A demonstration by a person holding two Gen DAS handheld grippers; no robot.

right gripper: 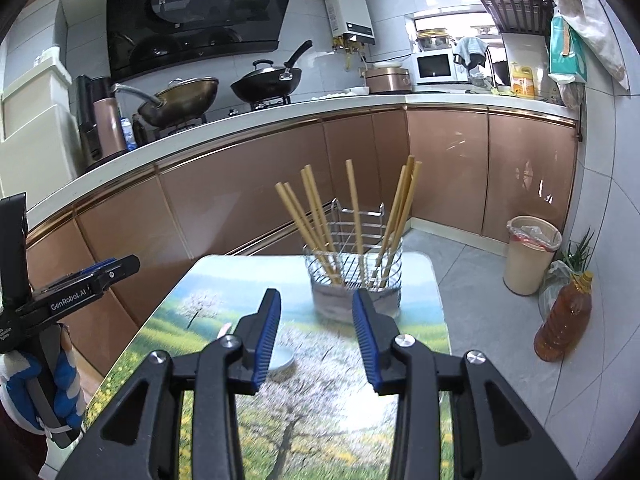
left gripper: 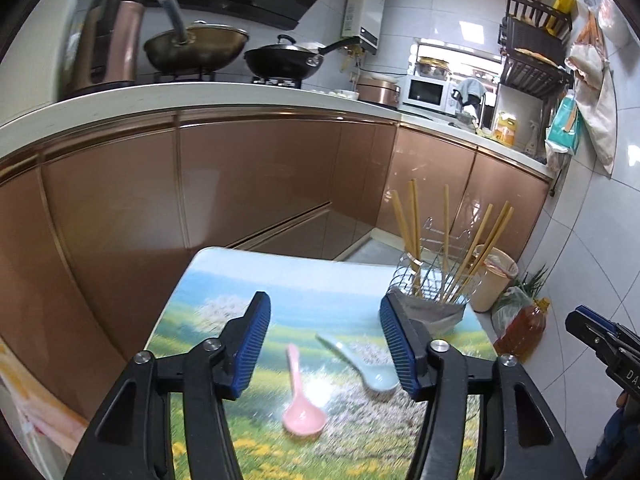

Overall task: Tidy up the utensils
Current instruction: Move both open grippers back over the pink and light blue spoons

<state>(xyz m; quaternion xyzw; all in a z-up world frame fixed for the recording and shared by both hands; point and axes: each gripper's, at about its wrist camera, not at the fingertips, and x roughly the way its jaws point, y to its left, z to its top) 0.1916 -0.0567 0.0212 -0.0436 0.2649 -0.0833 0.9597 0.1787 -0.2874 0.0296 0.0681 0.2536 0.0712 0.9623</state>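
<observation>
Spoons lie loose on the table (left gripper: 192, 312): pink spoon (left gripper: 301, 404) in front of the holder (left gripper: 434, 280), blue spoon (left gripper: 360, 360) nearer it. Chopsticks (right gripper: 316, 220) stand in the holder. Left gripper (left gripper: 325, 344) hangs wide open over both spoons, holding nothing. Right gripper (right gripper: 316, 336) gapes empty before the holder.

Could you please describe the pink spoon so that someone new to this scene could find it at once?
Find the small table with the landscape print. Two spoons lie flat on it, nearer than the wire holder of chopsticks. The pink spoon lies left of the pale blue spoon.
</observation>
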